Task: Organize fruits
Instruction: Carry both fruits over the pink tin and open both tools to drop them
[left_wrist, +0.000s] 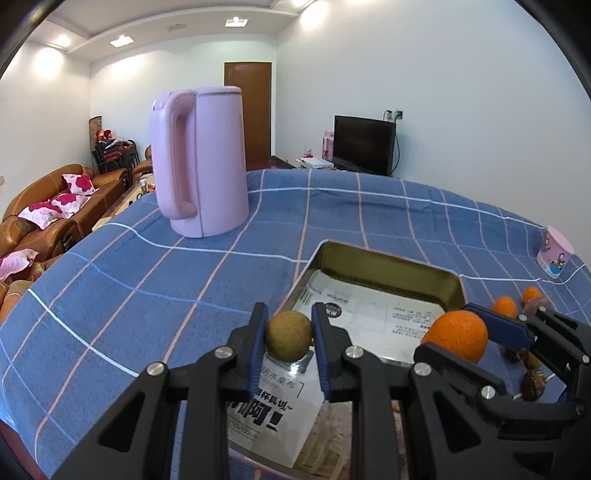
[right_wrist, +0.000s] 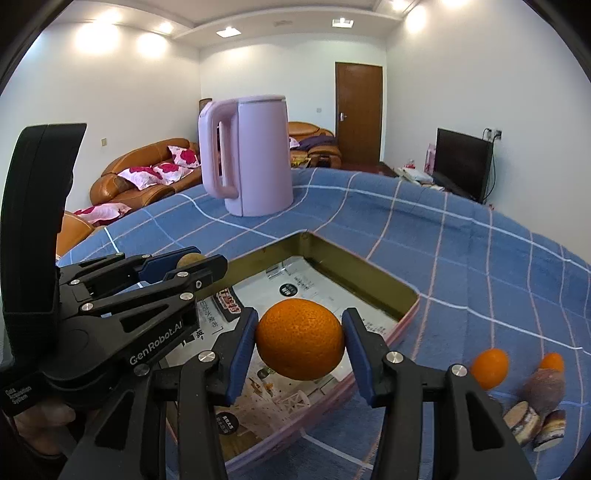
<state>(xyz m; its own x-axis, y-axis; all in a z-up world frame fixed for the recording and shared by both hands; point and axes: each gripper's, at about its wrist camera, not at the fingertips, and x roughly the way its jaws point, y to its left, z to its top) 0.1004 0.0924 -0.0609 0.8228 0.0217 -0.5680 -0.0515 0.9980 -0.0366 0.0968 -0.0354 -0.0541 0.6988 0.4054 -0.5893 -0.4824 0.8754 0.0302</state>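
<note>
Bright, even light from recessed ceiling lamps (right_wrist: 228, 32) flares white on the upper walls, while fisheye bending curves the room, black vignette fills the corners, and the small fruits at the right edge (right_wrist: 489, 368) blur slightly.

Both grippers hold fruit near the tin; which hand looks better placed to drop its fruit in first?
Right, probably. The right gripper holds the orange over the tin's paper-lined floor, while the left gripper's brown fruit hangs at the near rim.

You've got one large orange (right_wrist: 300, 339), two small oranges (right_wrist: 489, 368), one brown fruit (left_wrist: 289, 336), one tin tray (right_wrist: 364, 271), one kettle (right_wrist: 255, 155), one cup (left_wrist: 555, 252)
</note>
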